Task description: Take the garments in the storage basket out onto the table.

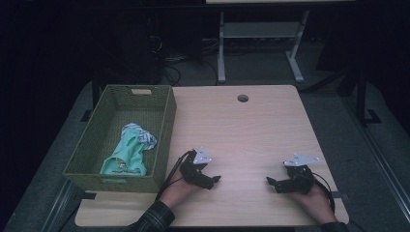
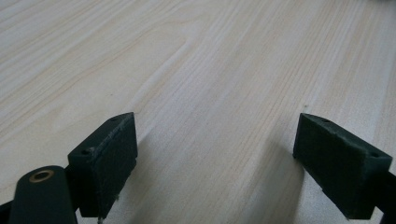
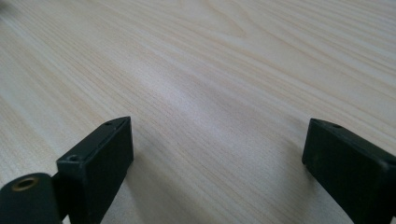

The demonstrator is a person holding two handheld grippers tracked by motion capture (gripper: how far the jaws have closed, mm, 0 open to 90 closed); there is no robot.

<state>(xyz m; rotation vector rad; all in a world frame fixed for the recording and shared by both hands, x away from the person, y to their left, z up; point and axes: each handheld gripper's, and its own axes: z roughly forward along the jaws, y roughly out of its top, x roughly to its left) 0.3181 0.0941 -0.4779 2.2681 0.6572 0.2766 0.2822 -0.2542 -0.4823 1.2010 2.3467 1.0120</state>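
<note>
Green garment in basket from above; left tongs and right tongs apart over bare table.

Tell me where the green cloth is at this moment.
In the high view, the green cloth lies inside the woven basket at the table's left edge, just left of the left gripper.

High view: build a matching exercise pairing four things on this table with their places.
Things:
1. green woven basket
2. mint-green crumpled cloth
3. round cable hole
4. right gripper

Places:
A. inside the basket
B. far middle of the wooden tabletop
C. table's left edge
D. near right of the tabletop

Pairs: 1-C, 2-A, 3-B, 4-D
</note>
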